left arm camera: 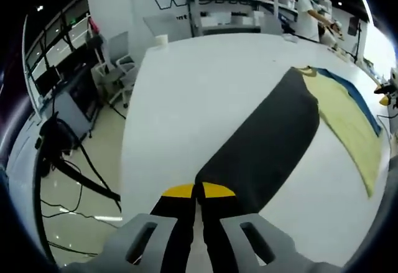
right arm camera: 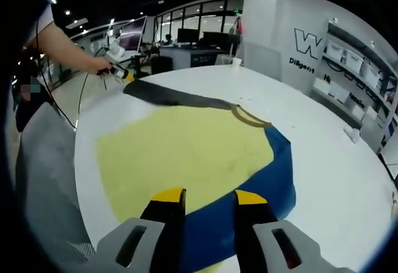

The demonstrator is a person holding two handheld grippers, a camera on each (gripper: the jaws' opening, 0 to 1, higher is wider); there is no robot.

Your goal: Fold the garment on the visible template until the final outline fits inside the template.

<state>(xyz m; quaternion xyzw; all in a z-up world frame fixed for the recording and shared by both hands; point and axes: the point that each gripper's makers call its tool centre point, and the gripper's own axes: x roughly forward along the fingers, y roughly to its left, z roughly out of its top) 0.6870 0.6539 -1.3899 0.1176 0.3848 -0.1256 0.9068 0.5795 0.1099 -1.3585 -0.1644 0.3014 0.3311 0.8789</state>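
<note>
A yellow garment (right arm camera: 180,155) with a dark collar band (right arm camera: 252,120) lies spread on a blue template (right arm camera: 280,173) on the white table (right arm camera: 323,180). Its long dark sleeve (left arm camera: 267,136) stretches away from the yellow body (left arm camera: 351,130) and the template (left arm camera: 348,86). My left gripper (left arm camera: 199,190) is shut on the sleeve's end, the cloth running from its yellow tips. In the right gripper view a person's hand holds that left gripper (right arm camera: 118,71) at the far end of the sleeve (right arm camera: 174,96). My right gripper (right arm camera: 208,196) stands open over the garment's near edge, with nothing between its fingers.
The table's edge (left arm camera: 127,155) drops to a floor with cables and office chairs (left arm camera: 118,68) on the left. A small white cup (left arm camera: 161,39) stands at the far table edge. Shelves (left arm camera: 230,5) and a person (left arm camera: 308,15) are behind. A small white object (right arm camera: 352,134) lies right.
</note>
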